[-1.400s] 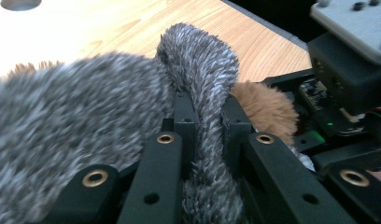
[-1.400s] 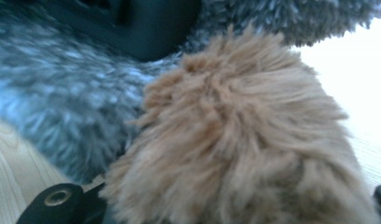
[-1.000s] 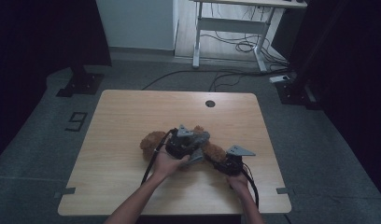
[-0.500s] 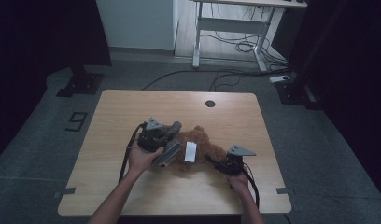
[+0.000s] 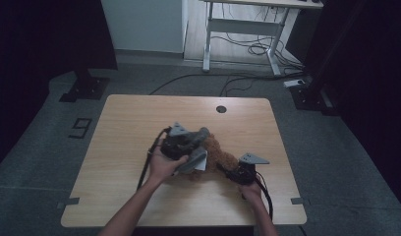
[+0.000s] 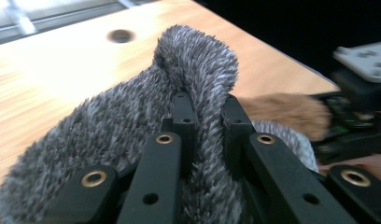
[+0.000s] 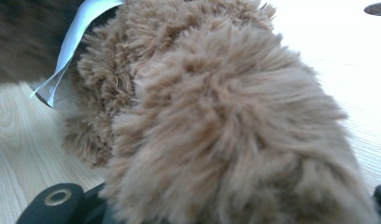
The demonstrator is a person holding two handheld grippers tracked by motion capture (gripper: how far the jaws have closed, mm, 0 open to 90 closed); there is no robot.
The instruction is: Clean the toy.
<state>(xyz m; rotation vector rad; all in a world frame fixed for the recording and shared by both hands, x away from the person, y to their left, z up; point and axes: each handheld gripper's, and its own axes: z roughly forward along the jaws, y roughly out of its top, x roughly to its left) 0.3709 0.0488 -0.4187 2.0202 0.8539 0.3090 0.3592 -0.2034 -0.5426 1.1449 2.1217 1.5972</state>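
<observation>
Plush toy [image 5: 219, 156] — shaggy brown fur with a grey fur part [image 6: 132, 126] and a white tag [image 7: 69, 46] — lies on the table [image 5: 139, 118], below its round cable hole [image 5: 221, 108]. Since the earlier frame the left tongs [image 6: 205, 112] have swung right and risen slightly. They clamp a grey fold (lifted); right tongs [image 5: 233, 173] clamp the brown end, just right of the toy.

Brown plush toy [image 5: 223, 158] on table, near front edge; grey fur part [image 6: 132, 121] raised; white tag [image 7: 74, 44].
</observation>
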